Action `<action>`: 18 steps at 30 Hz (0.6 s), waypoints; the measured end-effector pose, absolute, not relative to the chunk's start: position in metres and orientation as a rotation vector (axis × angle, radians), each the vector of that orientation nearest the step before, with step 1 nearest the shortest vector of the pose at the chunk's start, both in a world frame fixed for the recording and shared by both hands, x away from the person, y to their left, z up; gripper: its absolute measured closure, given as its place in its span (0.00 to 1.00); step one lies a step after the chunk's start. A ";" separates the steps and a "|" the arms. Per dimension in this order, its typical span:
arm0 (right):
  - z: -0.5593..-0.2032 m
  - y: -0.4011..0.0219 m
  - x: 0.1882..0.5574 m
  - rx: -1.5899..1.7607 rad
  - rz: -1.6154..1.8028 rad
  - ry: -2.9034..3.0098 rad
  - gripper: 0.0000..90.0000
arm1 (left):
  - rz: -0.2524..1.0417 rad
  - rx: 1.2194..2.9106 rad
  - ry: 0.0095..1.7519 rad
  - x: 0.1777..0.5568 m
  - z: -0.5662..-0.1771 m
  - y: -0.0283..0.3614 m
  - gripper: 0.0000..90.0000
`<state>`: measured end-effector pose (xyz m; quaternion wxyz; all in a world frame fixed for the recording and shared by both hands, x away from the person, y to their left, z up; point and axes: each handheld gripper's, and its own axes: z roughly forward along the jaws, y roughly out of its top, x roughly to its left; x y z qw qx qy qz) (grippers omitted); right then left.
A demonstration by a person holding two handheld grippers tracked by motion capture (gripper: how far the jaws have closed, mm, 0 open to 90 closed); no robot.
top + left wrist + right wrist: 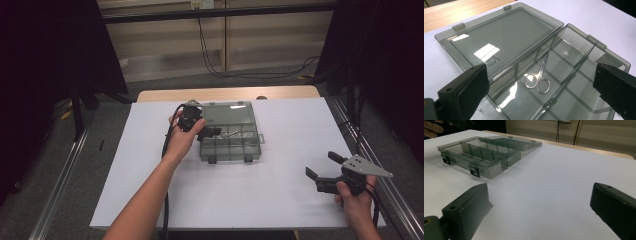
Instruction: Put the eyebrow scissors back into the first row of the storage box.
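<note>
A smoke-grey clear compartment box point(235, 150) lies open on the white table sheet, its lid point(227, 111) folded flat behind it. Small silver scissors point(231, 132) rest in one of its middle compartments. My left gripper point(207, 134) hovers over the box's left side with its jaws open. In the left gripper view the scissors point(545, 62) lie between and beyond the jaws of the left gripper point(541, 75), with the lid point(499, 37) at the upper left. My right gripper point(322, 165) is open and holds nothing near the table's front right. In its own view the right gripper point(540, 195) faces bare sheet, the box point(479, 155) farther off.
The white sheet point(280, 195) covers most of the table, with a wooden strip point(225, 94) at the far edge. Metal rails point(65, 175) run along both sides. Cables point(220, 70) hang behind the table. Latches point(475, 172) stick out from the box's front wall.
</note>
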<state>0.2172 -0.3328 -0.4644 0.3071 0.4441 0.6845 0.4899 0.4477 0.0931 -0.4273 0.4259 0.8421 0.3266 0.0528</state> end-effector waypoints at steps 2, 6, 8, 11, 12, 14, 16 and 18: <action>-0.463 -0.330 0.219 1.173 1.298 1.817 0.02 | 0.134 2.101 0.811 0.447 -0.428 0.095 0.00; -0.459 -0.324 0.224 1.170 1.309 1.822 0.02 | 0.132 2.104 0.809 0.446 -0.430 0.097 0.00; -0.458 -0.321 0.227 1.160 1.311 1.833 0.02 | 0.128 2.090 0.815 0.444 -0.431 0.100 0.00; -0.455 -0.315 0.233 1.156 1.320 1.840 0.02 | 0.133 2.065 0.823 0.443 -0.431 0.103 0.00; -0.455 -0.312 0.235 1.148 1.322 1.839 0.02 | 0.132 2.071 0.819 0.443 -0.431 0.105 0.00; -0.453 -0.307 0.239 1.142 1.329 1.846 0.02 | 0.132 2.060 0.826 0.442 -0.430 0.108 0.00; -0.451 -0.301 0.244 1.132 1.339 1.852 0.02 | 0.130 2.045 0.832 0.442 -0.430 0.109 0.00; -0.449 -0.295 0.249 1.123 1.346 1.865 0.02 | 0.135 2.052 0.829 0.442 -0.429 0.115 0.00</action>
